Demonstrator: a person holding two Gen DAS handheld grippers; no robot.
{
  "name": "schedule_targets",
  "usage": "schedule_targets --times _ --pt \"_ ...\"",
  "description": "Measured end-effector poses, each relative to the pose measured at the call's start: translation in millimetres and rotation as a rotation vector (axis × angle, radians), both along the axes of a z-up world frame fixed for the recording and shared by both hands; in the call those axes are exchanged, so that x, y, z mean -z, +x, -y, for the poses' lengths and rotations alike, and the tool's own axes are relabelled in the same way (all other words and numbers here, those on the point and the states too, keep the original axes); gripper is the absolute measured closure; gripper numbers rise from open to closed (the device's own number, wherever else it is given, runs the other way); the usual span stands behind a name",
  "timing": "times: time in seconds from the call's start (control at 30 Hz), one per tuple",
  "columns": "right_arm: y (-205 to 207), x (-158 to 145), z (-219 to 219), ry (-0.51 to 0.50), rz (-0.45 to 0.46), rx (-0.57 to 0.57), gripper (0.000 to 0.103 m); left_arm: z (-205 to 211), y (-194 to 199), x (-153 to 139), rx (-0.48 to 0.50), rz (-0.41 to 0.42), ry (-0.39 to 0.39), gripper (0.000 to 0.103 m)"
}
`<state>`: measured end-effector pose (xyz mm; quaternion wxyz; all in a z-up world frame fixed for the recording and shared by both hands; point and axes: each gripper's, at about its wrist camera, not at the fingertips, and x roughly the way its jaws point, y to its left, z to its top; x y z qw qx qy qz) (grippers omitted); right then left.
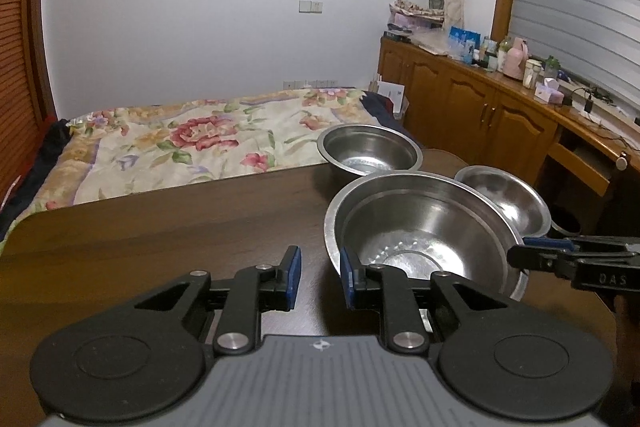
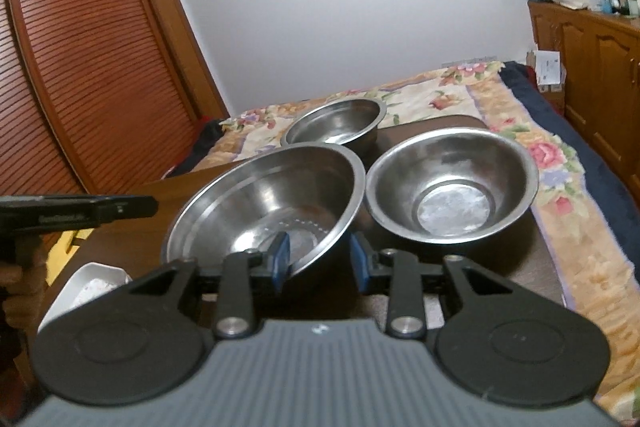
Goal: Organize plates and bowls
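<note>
The right gripper (image 2: 318,259) is straddling the near rim of the large, tilted stainless-steel mixing bowl (image 2: 272,203), its fingers sitting apart, one inside and one outside, so it is nearer than the left gripper (image 1: 320,277), whose fingers are also gaping just left of that bowl. Three steel bowls are showing: beyond the large one, a medium round bowl (image 2: 340,125), and to its right a smaller one (image 2: 452,187); a white square dish (image 2: 96,285) is lying to its left.

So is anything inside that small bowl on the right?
No, the small bowl shows only its bare shiny metal bottom in the right wrist view.
</note>
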<state>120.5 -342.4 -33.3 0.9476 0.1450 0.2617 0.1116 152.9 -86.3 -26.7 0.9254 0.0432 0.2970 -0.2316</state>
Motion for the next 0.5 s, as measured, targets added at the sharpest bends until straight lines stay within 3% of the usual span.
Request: schedule_targets --times 0.5 --pt "10.9 1.4 0.8 0.039 -0.009 -0.02 0.068 15.4 27.7 14.9 0.002 -0.064 -0.004 0.079"
